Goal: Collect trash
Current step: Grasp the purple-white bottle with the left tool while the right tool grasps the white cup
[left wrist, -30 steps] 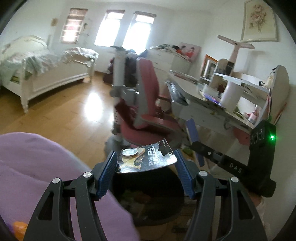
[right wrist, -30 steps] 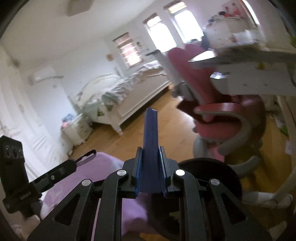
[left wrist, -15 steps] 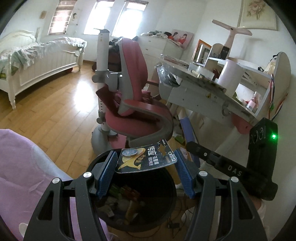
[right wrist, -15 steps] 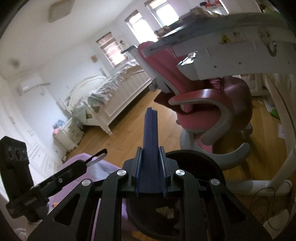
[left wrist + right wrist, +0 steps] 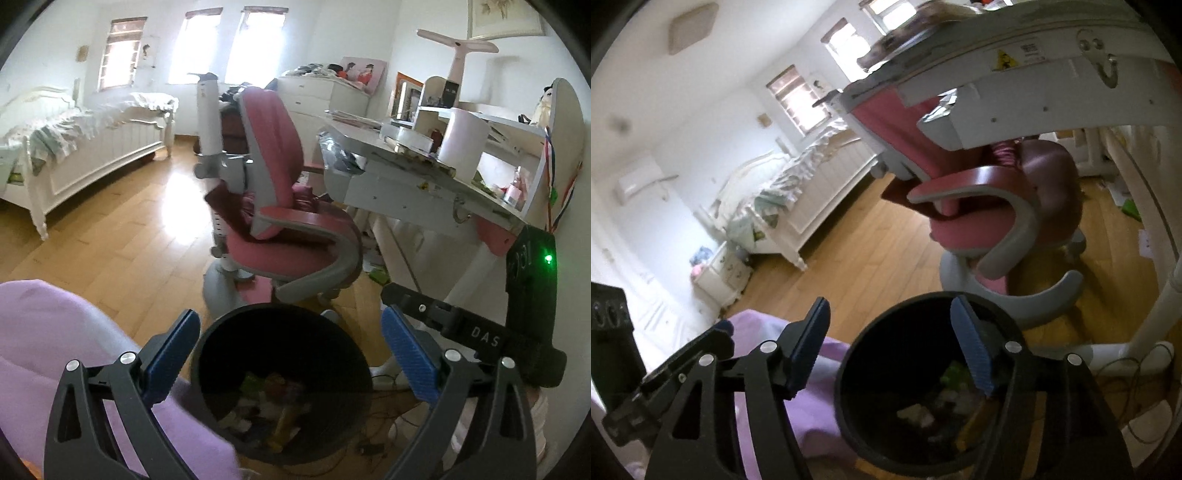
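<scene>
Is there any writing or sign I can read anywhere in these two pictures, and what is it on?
"DAS": white letters on the black bar of the right gripper, seen from the left wrist.
Yellow warning triangle on a sticker on the desk's underside; the print beside it is too blurred to read.
Clock on the desk shelf: digits too small to read.
Trash in the bin: nothing legible.

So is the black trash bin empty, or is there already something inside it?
Not empty. The black trash bin stands upright on the floor, and mixed wrappers and scraps cover its bottom; the right wrist view shows them too. It is far from full.
</scene>
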### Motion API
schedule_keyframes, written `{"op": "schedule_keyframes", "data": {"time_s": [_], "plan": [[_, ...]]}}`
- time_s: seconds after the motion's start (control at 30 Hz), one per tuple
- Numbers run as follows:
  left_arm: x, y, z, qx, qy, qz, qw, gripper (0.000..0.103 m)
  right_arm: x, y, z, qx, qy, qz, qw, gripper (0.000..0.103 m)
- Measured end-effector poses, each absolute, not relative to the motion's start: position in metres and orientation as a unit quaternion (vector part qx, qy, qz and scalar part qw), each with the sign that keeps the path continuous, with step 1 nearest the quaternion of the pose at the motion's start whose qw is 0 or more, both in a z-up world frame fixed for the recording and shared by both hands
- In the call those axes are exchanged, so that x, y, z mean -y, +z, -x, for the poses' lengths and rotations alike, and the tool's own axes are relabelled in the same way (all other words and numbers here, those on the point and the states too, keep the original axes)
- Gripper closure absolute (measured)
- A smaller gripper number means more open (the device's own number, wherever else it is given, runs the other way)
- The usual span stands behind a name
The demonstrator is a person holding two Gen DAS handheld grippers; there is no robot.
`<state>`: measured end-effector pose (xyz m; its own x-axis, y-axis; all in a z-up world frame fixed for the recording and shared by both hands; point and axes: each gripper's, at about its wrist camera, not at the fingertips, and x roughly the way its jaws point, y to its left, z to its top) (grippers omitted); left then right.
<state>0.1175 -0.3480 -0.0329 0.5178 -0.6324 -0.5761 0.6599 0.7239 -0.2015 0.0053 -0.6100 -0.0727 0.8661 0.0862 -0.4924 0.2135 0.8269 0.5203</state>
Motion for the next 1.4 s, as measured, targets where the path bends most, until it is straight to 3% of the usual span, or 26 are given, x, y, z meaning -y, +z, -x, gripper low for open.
{"op": "schedule_keyframes", "data": {"time_s": [0.43,0.8,0.9,1.07,1.13,1.2,1.27,1.3,1.4], "plan": [[0.183,-0.029,-0.097,-0.317,-0.246,-0.021,0.916,0.006,0.472,-0.057,-0.051,-0.323,0.117,-0.203,0.917,0.032],[0.035,-0.076,-0.103,-0.383,-0.146,-0.163,0.898,0.007,0.345,-0.077,-0.091,-0.420,0.179,-0.102,0.884,0.032],[0.024,-0.090,-0.108,-0.400,-0.159,-0.183,0.884,0.016,0.319,-0.084,-0.097,-0.440,0.192,-0.076,0.874,0.032],[0.025,-0.107,-0.120,-0.419,-0.185,-0.199,0.866,0.020,0.271,-0.095,-0.097,-0.451,0.216,0.003,0.866,0.032],[0.027,-0.111,-0.124,-0.426,-0.196,-0.195,0.861,0.026,0.257,-0.100,-0.101,-0.455,0.216,0.026,0.863,0.041],[0.024,-0.111,-0.128,-0.437,-0.209,-0.164,0.859,0.047,0.243,-0.108,-0.105,-0.460,0.210,0.048,0.861,0.049],[0.022,-0.111,-0.132,-0.444,-0.210,-0.134,0.861,0.058,0.239,-0.112,-0.108,-0.456,0.204,0.063,0.864,0.057],[0.021,-0.111,-0.133,-0.443,-0.201,-0.124,0.865,0.062,0.235,-0.113,-0.108,-0.455,0.201,0.069,0.865,0.065],[0.018,-0.111,-0.132,-0.441,-0.180,-0.097,0.874,0.070,0.235,-0.114,-0.112,-0.453,0.204,0.055,0.866,0.066]]}}
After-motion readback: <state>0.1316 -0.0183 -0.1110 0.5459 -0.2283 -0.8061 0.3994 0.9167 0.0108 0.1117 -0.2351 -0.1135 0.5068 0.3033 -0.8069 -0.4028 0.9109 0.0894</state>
